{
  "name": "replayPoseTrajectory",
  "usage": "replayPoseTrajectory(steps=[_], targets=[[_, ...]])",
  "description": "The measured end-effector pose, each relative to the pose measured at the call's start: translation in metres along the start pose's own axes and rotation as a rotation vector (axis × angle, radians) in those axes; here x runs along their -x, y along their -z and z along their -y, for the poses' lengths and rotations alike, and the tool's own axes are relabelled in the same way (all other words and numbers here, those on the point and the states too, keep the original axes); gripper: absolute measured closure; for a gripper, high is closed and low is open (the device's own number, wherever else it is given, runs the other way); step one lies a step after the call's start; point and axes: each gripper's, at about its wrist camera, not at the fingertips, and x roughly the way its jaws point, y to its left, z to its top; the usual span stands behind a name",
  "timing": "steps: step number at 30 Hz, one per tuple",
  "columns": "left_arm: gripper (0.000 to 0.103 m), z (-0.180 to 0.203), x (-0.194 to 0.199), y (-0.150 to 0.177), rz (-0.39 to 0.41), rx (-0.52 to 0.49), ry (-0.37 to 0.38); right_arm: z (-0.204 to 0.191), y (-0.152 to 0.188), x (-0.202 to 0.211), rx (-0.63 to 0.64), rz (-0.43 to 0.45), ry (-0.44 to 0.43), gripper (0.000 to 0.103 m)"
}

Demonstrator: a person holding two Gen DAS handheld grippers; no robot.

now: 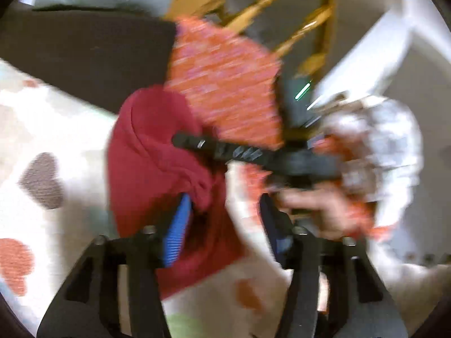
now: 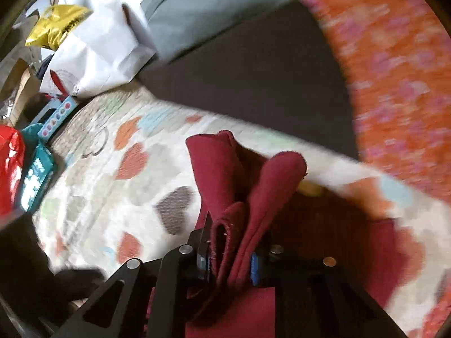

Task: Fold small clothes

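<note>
A dark red garment (image 1: 152, 152) lies bunched on a heart-patterned blanket (image 1: 42, 129). My left gripper (image 1: 225, 201) is open, its jaws wide apart; the red cloth drapes against its blue left pad (image 1: 177, 231) and is not pinched. My right gripper (image 2: 229, 250) is shut on folds of the dark red garment (image 2: 239, 191), which stand up from between its fingers. In the left wrist view the right gripper (image 1: 197, 142) reaches across onto the red cloth, held by a hand (image 1: 318, 205). An orange-pink knitted garment (image 1: 225, 84) hangs blurred behind it and shows again, orange-pink garment (image 2: 394, 70), at the upper right.
A dark brown surface (image 2: 253, 64) borders the blanket (image 2: 112, 174). A wooden chair (image 1: 298, 28) stands beyond. A white paper bag (image 2: 98, 45), a yellow bag (image 2: 56, 22), teal boxes (image 2: 36, 174) and a red bag (image 2: 8, 169) crowd the blanket's left side.
</note>
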Motion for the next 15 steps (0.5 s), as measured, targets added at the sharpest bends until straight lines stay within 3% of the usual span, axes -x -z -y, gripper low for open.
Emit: replayPoseTrajectory(steps=[1,3,6,9,12,15], targets=[[0.031,0.003,0.006,0.000,0.033,-0.009,0.028,0.013,0.003,0.007,-0.015,0.014,0.017,0.086],[0.029,0.004,0.004,0.000,0.047,-0.036,-0.009,0.055,0.016,0.024,-0.073,0.033,0.036,0.086],[0.029,-0.003,-0.028,0.006,-0.056,-0.034,-0.094,0.099,0.037,0.024,-0.136,0.027,0.116,0.086],[0.029,-0.001,-0.046,0.021,-0.117,-0.036,-0.091,0.132,0.058,0.001,-0.218,-0.005,0.200,0.085],[0.029,0.013,-0.067,0.035,-0.194,-0.106,-0.096,0.161,0.080,-0.008,-0.338,-0.034,0.183,0.073],[0.029,0.026,-0.083,0.052,-0.276,-0.196,-0.133,0.162,0.088,0.029,-0.395,0.032,0.182,0.070]])
